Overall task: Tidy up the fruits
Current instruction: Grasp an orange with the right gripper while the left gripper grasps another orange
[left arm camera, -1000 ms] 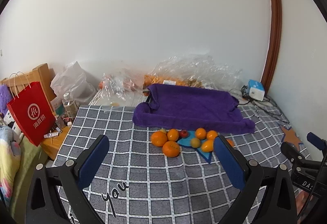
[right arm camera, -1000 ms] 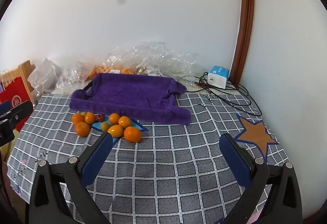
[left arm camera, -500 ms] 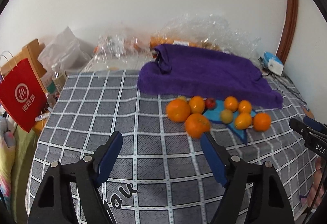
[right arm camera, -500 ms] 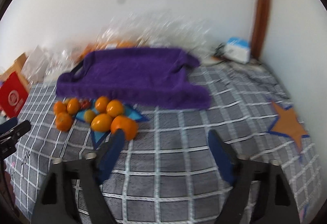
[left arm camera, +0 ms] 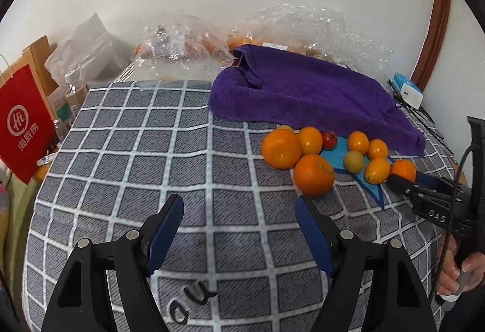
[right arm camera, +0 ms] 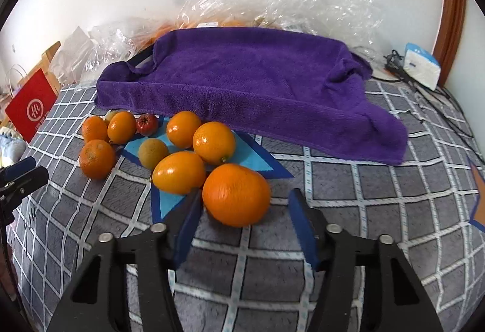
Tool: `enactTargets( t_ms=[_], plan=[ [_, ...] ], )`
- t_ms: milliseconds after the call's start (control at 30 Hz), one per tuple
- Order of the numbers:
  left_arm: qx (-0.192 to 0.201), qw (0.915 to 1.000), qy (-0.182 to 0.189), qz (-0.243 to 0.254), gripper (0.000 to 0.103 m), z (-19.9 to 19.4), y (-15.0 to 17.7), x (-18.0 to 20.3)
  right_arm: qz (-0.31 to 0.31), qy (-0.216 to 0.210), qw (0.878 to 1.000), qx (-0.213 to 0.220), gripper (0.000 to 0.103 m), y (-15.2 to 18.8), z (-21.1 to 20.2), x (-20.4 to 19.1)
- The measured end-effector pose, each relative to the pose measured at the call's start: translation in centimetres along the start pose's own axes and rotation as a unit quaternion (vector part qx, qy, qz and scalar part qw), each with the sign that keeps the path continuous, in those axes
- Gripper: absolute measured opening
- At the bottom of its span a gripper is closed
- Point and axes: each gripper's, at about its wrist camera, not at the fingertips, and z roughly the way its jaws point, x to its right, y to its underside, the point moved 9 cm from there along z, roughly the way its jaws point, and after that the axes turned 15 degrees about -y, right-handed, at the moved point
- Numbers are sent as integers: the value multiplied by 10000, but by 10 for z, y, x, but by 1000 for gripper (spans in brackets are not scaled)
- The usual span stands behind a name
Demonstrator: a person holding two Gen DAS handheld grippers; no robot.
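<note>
fruits (right arm camera: 182,150) bunched on the checked table (right arm camera: 348,195) near the purple towel (right arm camera: 257,80), loose so each can be picked singly. right tool (right arm camera: 242,219) closing, nearest orange (right arm camera: 236,194) at its tips, pads not touching yet. left tool (left arm camera: 239,219) part open, closing, empty; front-left orange (left arm camera: 313,174) just far-right of it.

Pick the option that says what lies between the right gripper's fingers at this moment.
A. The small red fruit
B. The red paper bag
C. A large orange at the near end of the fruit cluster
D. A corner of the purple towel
C: in the right wrist view the large orange sits between the fingers of the right gripper, whose jaws are closing; the pads do not yet press on it.
</note>
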Motion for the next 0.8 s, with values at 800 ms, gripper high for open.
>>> enactTargets(
  t_ms=[800],
  plan=[
    [-586,9896,1107,-709,44,61,-36,49,115,47,9997,213,42,-1,-17,42]
  ],
)
